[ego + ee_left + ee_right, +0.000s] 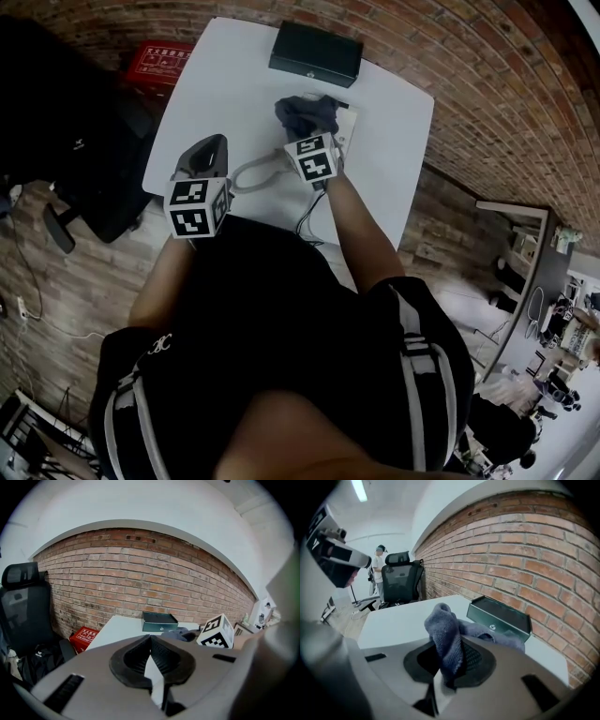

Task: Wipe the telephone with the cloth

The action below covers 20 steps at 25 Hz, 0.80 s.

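I hold the right claw (449, 665) clenched on a fold of the grey-blue cloth (305, 114). The rest of the cloth is bunched on top of the pale telephone (348, 128), which sits on the white surface (225, 84) just in front of a dark green box (316, 53). The phone's curved handset (255, 172) lies on the surface between my two claws. My left claw (150, 638) is closed tip to tip on nothing, held over the near left part of the surface, apart from the phone. A red box (159, 61) stands on the floor by the brick wall (140, 573) past the surface's far left corner, and a black office chair (21, 606) stands to its left.
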Tool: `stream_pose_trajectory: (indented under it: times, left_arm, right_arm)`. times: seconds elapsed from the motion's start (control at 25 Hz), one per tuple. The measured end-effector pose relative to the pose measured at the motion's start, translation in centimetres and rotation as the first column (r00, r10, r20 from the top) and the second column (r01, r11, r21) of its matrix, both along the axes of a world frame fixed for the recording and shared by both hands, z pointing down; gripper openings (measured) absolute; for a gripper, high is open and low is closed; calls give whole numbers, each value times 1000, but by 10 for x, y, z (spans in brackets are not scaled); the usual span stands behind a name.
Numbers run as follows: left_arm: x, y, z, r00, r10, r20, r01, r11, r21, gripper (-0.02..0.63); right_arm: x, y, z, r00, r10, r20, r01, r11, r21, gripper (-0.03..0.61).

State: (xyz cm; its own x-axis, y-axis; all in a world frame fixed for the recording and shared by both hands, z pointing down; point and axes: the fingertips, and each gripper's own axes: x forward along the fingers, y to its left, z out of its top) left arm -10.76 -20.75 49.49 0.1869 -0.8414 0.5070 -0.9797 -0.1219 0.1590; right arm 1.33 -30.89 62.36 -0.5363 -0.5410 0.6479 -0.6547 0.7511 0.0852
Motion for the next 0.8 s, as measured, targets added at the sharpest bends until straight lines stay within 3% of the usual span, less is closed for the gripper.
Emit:
stream_pose_trajectory:
  times: [0.2, 0.4, 0.6, 0.8]
  left_arm:
    - [9, 6, 4, 1000, 13, -3, -13, 1000, 0, 2]
    - [25, 8, 2, 999, 43, -5, -43, 999, 9, 2]
    - [42, 14, 8, 997, 83, -10, -83, 997, 0, 2]
    - [55, 13, 8, 994, 109, -11, -109, 994, 8, 2]
  right_arm:
    - [-5, 36, 11, 995, -89, -35, 89, 996, -1, 36]
    - [-9, 75, 21, 986, -150, 78, 156, 985, -77, 37]
    - [-4, 97, 30, 972, -123, 202, 148, 982, -114, 37]
    - [3, 119, 43, 965, -133, 227, 178, 965, -192, 35]
